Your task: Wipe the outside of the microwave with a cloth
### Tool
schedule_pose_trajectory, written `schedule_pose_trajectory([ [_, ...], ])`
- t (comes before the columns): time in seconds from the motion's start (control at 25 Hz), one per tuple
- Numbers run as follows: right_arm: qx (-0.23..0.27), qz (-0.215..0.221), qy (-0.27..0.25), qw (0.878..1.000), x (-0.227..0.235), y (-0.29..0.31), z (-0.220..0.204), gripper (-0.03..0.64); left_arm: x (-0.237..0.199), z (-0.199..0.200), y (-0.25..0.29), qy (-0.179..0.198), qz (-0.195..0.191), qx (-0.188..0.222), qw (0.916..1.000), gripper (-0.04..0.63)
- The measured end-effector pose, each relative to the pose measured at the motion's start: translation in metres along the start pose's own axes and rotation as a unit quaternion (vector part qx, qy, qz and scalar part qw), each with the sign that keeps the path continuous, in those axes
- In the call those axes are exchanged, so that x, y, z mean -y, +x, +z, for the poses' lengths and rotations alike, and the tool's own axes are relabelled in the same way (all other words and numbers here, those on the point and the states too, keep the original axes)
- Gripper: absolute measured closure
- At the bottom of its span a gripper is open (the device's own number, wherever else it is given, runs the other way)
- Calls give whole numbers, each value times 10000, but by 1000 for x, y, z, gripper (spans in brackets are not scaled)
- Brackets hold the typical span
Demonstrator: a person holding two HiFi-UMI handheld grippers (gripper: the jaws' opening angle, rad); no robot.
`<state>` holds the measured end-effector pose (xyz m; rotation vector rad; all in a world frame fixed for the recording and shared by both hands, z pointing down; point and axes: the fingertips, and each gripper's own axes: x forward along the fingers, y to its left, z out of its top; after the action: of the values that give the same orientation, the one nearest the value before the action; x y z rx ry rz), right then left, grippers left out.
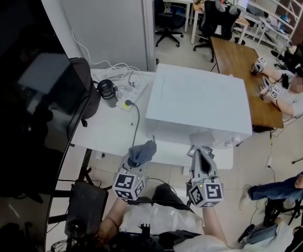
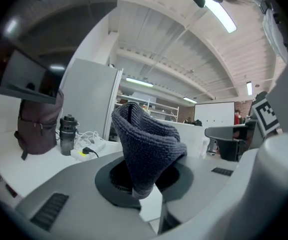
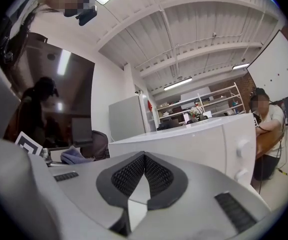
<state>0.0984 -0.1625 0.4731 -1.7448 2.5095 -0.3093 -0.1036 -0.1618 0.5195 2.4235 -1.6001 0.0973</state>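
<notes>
The white microwave (image 1: 193, 106) stands on the white table (image 1: 106, 133), its front facing me. In the right gripper view the microwave (image 3: 198, 141) shows two knobs (image 3: 241, 146) at its right side. My left gripper (image 1: 139, 163) is shut on a dark blue-grey cloth (image 1: 144, 151), just in front of the table's near edge, left of the microwave's front. The bunched cloth (image 2: 146, 144) sticks up from between the jaws of that gripper (image 2: 144, 179). My right gripper (image 1: 201, 154) hangs before the microwave's front, shut and empty, its pads (image 3: 156, 176) pressed together.
A dark backpack (image 1: 83, 91), a black bottle (image 1: 107, 92) and a power strip with cables (image 1: 125, 100) sit on the table left of the microwave. A wooden table (image 1: 240, 72) with a seated person (image 1: 293, 96) lies to the right. A large dark screen (image 1: 25, 104) fills the left.
</notes>
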Motion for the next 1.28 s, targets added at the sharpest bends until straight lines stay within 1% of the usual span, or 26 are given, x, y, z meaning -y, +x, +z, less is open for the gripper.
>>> schedule_pose_trajectory([
  [0.08,-17,-130,10,9999,2,-16,-2,601,17,3,-15,-57,-194,40,9998,548],
  [0.16,37,-239,21,9997,-2,-33,-2,601,30,4,-34,101,-345,59,9993,548],
  [0.24,123,-342,-70,9993,-7,-49,-2,601,37,3,-53,252,-417,94,9988,548],
  [0.36,245,-460,-352,9980,-16,-70,0,601,43,1,-76,295,-464,156,9984,548],
  [0.48,334,-561,-432,9969,-30,-88,5,601,58,5,-92,616,-551,223,9963,548],
  [0.52,374,-591,-421,9967,-35,-94,7,601,65,5,-96,634,-593,243,9959,548],
  [0.64,444,-691,-465,9955,-47,-116,11,601,86,4,-109,310,-745,292,9963,548],
  [0.72,516,-737,-456,9949,-55,-132,14,601,100,4,-121,209,-860,286,9957,548],
  [0.76,538,-746,-423,9949,-59,-139,15,601,105,4,-126,254,-884,299,9953,548],
  [0.92,447,-715,-329,9959,-70,-163,2,601,123,-2,-150,637,-932,312,9931,548],
  [1.0,366,-691,-256,9966,-75,-177,-7,601,133,-9,-164,700,-1001,230,9922,548],
  [1.16,292,-664,-41,9974,-79,-202,-15,603,133,-24,-180,537,-814,117,9952,548],
  [1.28,276,-483,52,9984,-80,-215,-14,603,134,-28,-188,539,-614,91,9966,548],
])
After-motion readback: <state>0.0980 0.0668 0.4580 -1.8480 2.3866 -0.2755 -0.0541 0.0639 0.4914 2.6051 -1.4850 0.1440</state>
